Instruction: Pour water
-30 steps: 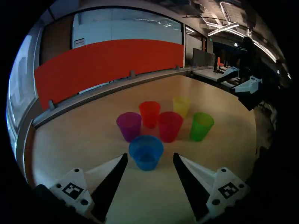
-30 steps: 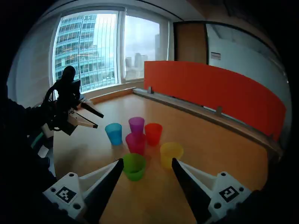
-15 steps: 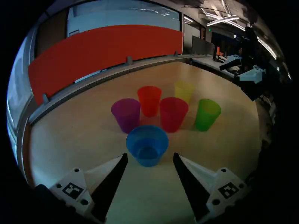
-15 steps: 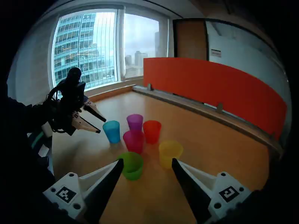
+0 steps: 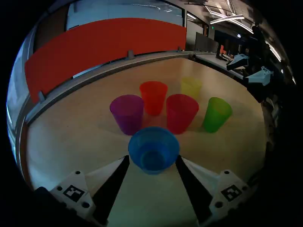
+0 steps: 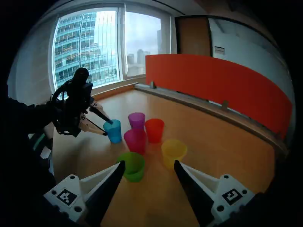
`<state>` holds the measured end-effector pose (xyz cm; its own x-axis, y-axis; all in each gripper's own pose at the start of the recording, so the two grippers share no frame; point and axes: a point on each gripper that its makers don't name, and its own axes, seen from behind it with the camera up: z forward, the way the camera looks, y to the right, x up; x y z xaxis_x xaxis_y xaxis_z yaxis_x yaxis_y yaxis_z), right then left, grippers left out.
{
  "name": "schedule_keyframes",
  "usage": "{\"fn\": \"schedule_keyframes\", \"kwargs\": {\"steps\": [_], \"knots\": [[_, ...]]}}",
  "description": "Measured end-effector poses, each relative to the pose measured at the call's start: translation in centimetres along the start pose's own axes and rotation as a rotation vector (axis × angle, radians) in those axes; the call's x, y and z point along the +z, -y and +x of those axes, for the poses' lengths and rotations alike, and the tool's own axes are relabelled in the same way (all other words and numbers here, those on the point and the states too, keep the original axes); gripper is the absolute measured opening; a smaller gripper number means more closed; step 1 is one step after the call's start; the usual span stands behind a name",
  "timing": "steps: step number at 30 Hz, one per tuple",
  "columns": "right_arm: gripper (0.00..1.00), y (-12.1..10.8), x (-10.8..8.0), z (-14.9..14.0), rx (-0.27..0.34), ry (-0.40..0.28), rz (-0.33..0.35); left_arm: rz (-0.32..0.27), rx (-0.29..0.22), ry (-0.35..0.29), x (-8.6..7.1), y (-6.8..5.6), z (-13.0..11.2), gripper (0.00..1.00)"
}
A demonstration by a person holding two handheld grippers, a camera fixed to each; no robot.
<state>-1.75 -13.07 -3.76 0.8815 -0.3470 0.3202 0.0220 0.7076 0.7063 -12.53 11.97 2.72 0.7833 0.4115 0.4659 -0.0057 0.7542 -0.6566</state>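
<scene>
Six translucent plastic cups stand clustered on the wooden table [image 5: 72, 143]. In the left gripper view the blue cup [image 5: 153, 149] sits right between the tips of my open left gripper [image 5: 152, 158]; I cannot tell whether the fingers touch it. Behind it are the purple cup [image 5: 127, 113], orange cup [image 5: 153, 97], red cup [image 5: 181, 112], yellow cup [image 5: 190, 87] and green cup [image 5: 216, 114]. In the right gripper view my right gripper [image 6: 148, 164] is open just short of the green cup [image 6: 131, 166] and yellow cup [image 6: 173, 153]. The left gripper [image 6: 107, 128] straddles the blue cup [image 6: 113, 131].
An orange partition [image 5: 102, 45] runs along the table's far edge. Large windows [image 6: 87, 49] lie behind the hand-held left gripper. The right gripper [image 5: 236, 73] hovers at the far right above the table edge. Bare tabletop [image 6: 219, 159] lies around the cluster.
My left gripper has moved forward, so the blue cup went from ahead of the fingertips to between them. The right gripper has barely moved.
</scene>
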Motion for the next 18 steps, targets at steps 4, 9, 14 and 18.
{"fn": "schedule_keyframes", "kwargs": {"steps": [4, 9, 14, 18], "knots": [[1.0, 0.0, 0.2, -0.1, 0.0, 0.005, 0.003, -0.004, 0.005, 0.002, 0.6, 0.0, 0.1, 0.9], [1.0, 0.0, 0.2, -0.2, -0.003, 0.009, 0.002, -0.011, 0.008, 0.001, 1.1, -0.2, 0.5, 0.9], [1.0, 0.1, 0.2, -0.1, -0.004, 0.008, 0.004, -0.011, 0.008, -0.002, 1.4, -0.1, 0.6, 0.9], [1.0, 0.1, 0.3, -0.1, -0.004, 0.008, 0.004, -0.008, 0.007, -0.005, 1.5, -0.1, 0.7, 0.9]]}}
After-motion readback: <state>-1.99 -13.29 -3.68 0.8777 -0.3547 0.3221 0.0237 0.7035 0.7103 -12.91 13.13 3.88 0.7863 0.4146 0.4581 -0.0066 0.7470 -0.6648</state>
